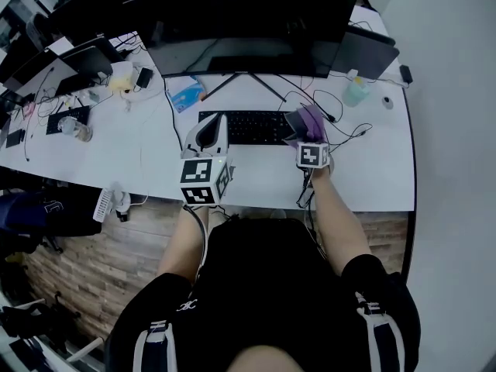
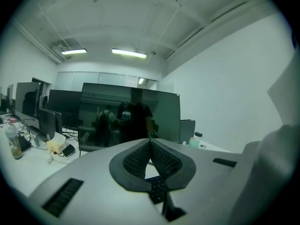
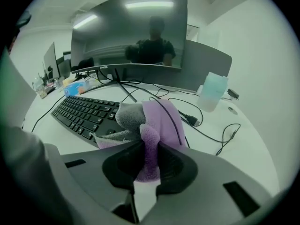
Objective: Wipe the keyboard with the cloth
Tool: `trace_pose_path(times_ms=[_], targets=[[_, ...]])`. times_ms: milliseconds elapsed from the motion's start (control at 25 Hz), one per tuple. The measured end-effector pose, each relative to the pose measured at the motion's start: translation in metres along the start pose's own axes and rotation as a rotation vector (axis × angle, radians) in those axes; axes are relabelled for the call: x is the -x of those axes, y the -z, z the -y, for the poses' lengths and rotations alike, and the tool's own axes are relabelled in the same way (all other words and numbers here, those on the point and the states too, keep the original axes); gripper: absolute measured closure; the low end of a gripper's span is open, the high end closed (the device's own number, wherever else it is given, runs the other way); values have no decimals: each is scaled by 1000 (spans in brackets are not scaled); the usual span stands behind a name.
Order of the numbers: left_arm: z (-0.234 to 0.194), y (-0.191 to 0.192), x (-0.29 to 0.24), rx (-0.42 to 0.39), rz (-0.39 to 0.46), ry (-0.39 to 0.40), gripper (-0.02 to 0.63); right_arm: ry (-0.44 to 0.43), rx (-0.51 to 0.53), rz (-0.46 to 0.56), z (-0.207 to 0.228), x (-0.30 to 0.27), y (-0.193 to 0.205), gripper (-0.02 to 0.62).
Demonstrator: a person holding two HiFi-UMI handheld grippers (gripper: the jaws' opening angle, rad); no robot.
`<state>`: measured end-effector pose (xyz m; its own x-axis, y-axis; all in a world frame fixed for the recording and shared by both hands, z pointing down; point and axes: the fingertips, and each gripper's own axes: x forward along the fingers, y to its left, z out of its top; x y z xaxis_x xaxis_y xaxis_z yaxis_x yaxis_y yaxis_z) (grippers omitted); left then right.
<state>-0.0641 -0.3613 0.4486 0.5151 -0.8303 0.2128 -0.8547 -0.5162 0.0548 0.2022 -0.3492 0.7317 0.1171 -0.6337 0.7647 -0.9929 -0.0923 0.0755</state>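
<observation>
- R gripper (image 3: 149, 149): jaws pinched tight on a purple-and-grey microfibre cloth (image 3: 157, 118). The cloth bunches up fwd of the tips, and a fold is caught betw the pads.
- L gripper (image 2: 150, 144): jaws pressed together w/ nothing betw them. A few black keys show just below the tips.
- Black keyboard (image 1: 249, 127) sits on the white desk (image 1: 372, 177), in front of the big monitor (image 1: 240, 18) and its stand. Its long axis runs L–R, roughly parallel to the desk's near edge.
- Key relation: in the head view the R gripper (image 1: 301, 129) and cloth (image 1: 308, 119) are at the keyboard's R end. In the R gripper view the keyboard (image 3: 84, 112) stretches away to the L and slightly fwd of the cloth.
- So, as I judge it, a wipe would run R-to-L along that long axis.
- Can't tell if the cloth is touching the keys or sits just above them.
- L gripper (image 1: 211, 136) is over the keyboard's L end. It's equally near but has no cloth, so my guess is it could only steady the board.
- Watch: loose cables (image 3: 211, 128) and a pale blue-green bottle (image 3: 213, 92) lie to the R of the cloth, off the wipe path as I read it.
</observation>
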Motion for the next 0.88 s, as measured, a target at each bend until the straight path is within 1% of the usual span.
trace_pose_path(times_ms=[160, 320, 600, 720, 880], targets=[[-32, 5, 12, 13, -6, -7, 588, 23, -49, -6, -15, 0, 2, 509], [-63, 8, 24, 30, -3, -18, 588, 30, -63, -21, -36, -2, -1, 509], [-109, 13, 46, 48, 11, -25, 588, 44, -78, -11, -78, -5, -5, 511], [-126, 16, 56, 44, 13, -29, 588, 61, -71, -6, -93, -5, -7, 511], [-148, 18, 62, 52, 11, -37, 588, 59, -22, -3, -116, -5, -13, 512]])
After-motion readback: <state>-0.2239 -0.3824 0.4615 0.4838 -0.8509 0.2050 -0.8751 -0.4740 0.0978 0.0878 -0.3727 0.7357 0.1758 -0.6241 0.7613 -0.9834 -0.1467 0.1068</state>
